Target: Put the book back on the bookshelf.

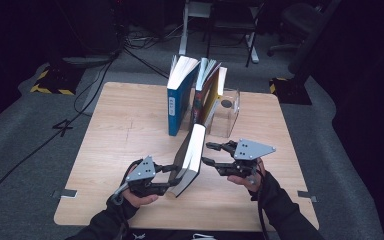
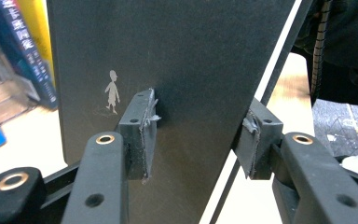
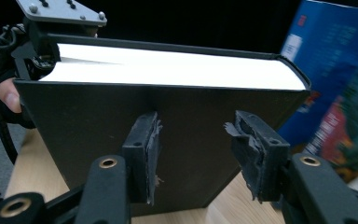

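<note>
Black hardcover book (image 1: pixel 190 159) stands tilted on the tabletop (image 1: pixel 120 150), near its front edge, in front of the upright row of books (image 1: pixel 195 92). Left claw (image 1: pixel 172 175) is part-closed, its pads straddling the book's near end; contact cannot be confirmed. Right claw (image 1: pixel 211 153) is part-open, pads facing the cover (image 3: pixel 121 116) with nothing between them. To raise the book upright cleanly, seat the left pads fully before lifting, support the cover with the right claw, and keep the bottom edge planted.
</note>
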{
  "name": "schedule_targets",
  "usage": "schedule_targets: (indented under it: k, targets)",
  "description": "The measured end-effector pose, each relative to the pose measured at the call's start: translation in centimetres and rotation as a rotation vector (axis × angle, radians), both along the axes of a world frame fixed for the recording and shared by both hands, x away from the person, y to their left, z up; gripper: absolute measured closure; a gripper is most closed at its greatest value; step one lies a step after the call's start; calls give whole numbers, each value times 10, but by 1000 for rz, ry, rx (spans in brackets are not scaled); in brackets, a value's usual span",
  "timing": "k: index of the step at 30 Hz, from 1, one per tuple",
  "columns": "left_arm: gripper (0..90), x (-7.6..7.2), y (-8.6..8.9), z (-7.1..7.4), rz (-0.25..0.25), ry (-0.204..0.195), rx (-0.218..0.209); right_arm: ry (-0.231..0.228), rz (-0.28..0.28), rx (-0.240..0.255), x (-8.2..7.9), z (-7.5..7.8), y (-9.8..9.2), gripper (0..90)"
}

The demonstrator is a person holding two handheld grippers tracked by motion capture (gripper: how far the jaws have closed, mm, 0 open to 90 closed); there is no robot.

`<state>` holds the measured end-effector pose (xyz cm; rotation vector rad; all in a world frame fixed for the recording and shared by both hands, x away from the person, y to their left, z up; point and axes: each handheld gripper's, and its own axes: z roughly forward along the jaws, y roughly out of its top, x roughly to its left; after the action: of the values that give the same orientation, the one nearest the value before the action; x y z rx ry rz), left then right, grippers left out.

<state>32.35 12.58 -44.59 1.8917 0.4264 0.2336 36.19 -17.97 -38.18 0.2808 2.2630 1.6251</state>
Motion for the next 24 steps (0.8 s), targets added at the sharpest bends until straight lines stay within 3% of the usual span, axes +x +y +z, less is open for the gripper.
schedule_targets:
  k: [13, 17, 24]
  targets:
    - [532, 22, -23, -1, -61, 16, -18, -1, -56, -14, 1, 3, -24, 521]
    - [531, 21, -26, -1, -43, 23, -22, -25, -75, -19, -3, 2, -25, 521]
    - [547, 11, -23, 1, 9, 9, 1, -31, -43, -64, -11, -4, -14, 440]
